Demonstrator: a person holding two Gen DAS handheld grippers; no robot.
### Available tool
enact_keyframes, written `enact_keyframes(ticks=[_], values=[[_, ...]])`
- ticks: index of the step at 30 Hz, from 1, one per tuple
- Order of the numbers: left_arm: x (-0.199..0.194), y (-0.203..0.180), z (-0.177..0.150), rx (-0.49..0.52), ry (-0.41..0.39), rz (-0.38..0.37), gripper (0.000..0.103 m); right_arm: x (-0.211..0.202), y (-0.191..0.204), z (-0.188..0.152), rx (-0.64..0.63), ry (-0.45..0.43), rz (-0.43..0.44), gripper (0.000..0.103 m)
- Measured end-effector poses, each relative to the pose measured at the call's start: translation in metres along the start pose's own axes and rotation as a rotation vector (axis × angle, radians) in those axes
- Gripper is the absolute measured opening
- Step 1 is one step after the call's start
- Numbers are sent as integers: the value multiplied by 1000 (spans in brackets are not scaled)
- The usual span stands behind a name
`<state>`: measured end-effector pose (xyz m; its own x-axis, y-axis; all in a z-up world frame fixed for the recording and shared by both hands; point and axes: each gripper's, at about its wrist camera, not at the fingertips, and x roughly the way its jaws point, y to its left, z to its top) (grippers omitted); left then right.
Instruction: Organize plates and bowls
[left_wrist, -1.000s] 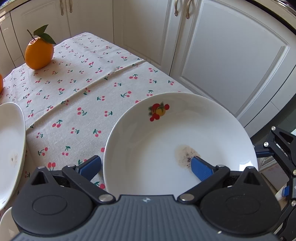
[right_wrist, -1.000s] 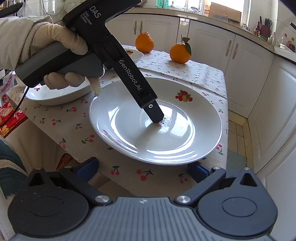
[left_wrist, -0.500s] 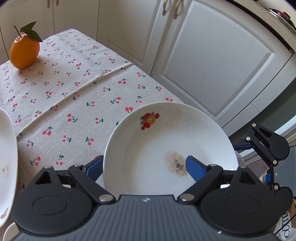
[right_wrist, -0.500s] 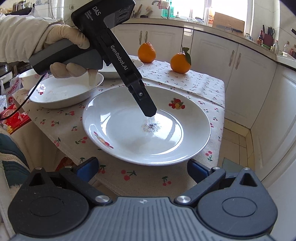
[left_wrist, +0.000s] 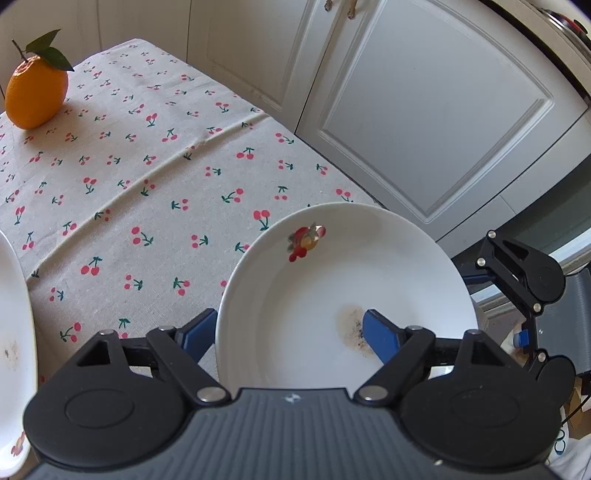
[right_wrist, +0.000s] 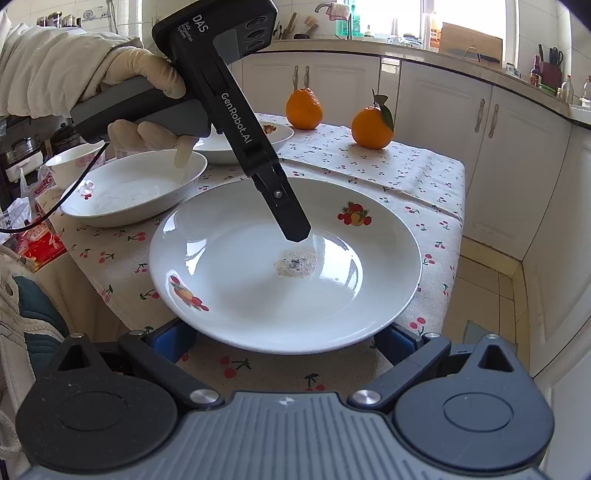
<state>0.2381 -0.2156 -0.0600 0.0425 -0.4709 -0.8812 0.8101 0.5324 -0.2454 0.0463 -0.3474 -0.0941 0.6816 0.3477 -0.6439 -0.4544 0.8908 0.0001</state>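
Item: white plate (right_wrist: 284, 266) with fruit motifs and a brownish stain at its centre, on the cherry-print tablecloth (left_wrist: 147, 177) at the table's near corner.
Left gripper (left_wrist: 288, 332): straddling the plate's rim, one blue finger (left_wrist: 380, 334) over the well beside the stain, the other outside on the cloth; jaws have just been closing, not yet pressing the plate.
Right gripper (right_wrist: 284, 341): just below the plate's near rim, jaws apart, holding nothing.
Beyond the plate: a shallow bowl (right_wrist: 133, 192), two oranges (right_wrist: 371, 127).
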Motion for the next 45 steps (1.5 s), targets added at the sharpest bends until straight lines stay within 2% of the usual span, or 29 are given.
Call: enact_keyframes(ticks=[3, 13, 20, 30, 45], values=[[1, 3, 2, -3, 13, -22, 79, 1, -2, 0, 1, 1, 12, 103], [5, 4, 9, 12, 71, -46, 79, 2, -3, 2, -1, 13, 22, 103], [5, 5, 9, 5, 71, -52, 79, 3, -4, 5, -1, 28, 27, 103], [-7, 16, 13, -14, 21, -58, 79, 7, -12, 18, -10, 25, 42, 103], [-2, 53, 51, -46, -46, -38, 79, 37, -49, 46, -49, 24, 35, 103]])
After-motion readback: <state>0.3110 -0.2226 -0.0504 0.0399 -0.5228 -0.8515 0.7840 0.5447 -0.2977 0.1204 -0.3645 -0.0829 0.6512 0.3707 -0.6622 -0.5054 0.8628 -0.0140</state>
